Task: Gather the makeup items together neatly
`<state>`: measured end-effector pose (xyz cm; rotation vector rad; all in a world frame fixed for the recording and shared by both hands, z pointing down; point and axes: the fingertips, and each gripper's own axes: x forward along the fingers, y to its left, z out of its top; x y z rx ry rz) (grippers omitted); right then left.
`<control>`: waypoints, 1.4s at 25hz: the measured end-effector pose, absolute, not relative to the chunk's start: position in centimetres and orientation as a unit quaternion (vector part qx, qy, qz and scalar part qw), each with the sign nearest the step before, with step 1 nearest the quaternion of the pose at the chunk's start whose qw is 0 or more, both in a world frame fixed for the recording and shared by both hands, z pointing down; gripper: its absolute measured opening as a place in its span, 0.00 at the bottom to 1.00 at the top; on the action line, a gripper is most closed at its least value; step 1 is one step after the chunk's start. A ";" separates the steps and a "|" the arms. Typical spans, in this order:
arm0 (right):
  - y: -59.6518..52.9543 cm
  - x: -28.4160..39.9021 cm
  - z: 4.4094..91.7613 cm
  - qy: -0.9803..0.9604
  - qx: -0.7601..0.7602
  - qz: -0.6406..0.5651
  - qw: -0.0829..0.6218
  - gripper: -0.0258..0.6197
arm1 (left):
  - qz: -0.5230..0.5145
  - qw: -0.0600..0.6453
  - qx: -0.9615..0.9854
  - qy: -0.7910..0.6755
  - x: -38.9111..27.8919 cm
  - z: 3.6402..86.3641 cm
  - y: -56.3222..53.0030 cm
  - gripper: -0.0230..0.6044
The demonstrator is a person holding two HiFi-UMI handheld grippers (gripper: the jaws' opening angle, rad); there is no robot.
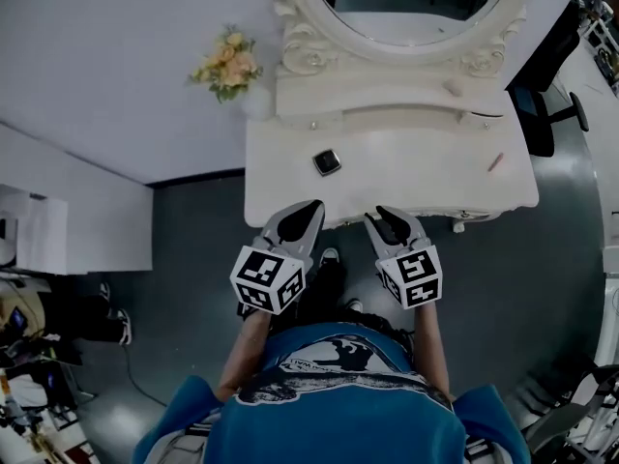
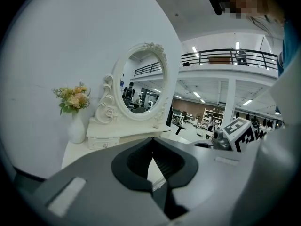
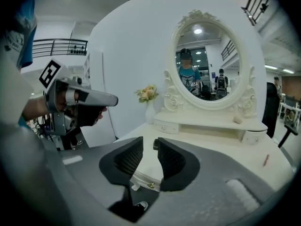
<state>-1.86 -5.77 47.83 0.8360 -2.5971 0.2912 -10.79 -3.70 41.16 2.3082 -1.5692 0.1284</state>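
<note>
The right claw (image 3: 150, 141) is hanging with its jaws a little apart, holding nothing. The left claw (image 2: 151, 142) is pressing its jaws together, empty. A small dark case (image 1: 327, 161), maybe a compact, is lying on the white surface (image 1: 406, 177), far from a pink stick (image 1: 495, 161).

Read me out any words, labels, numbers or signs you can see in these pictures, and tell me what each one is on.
No text here can be read.
Left marker cube and right marker cube: black-and-white square patterns only, no letters.
Blue shirt: printed graphic with lettering too blurred to read.
Black compact on the dressing table: no label visible.
</note>
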 end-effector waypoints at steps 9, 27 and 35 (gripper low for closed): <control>-10.1 -8.2 51.9 -0.927 0.252 0.080 0.266 0.28 | 0.031 0.171 0.812 -0.556 -15.8 41.0 -8.3 0.06; -16.8 -16.1 62.0 -0.868 0.055 -0.073 0.489 0.58 | 0.015 0.187 0.797 -0.574 -22.4 42.1 -12.0 0.06; -19.4 -16.8 66.1 -0.814 -0.034 -0.113 0.569 0.63 | 0.008 0.193 0.782 -0.593 -24.6 42.5 -11.9 0.06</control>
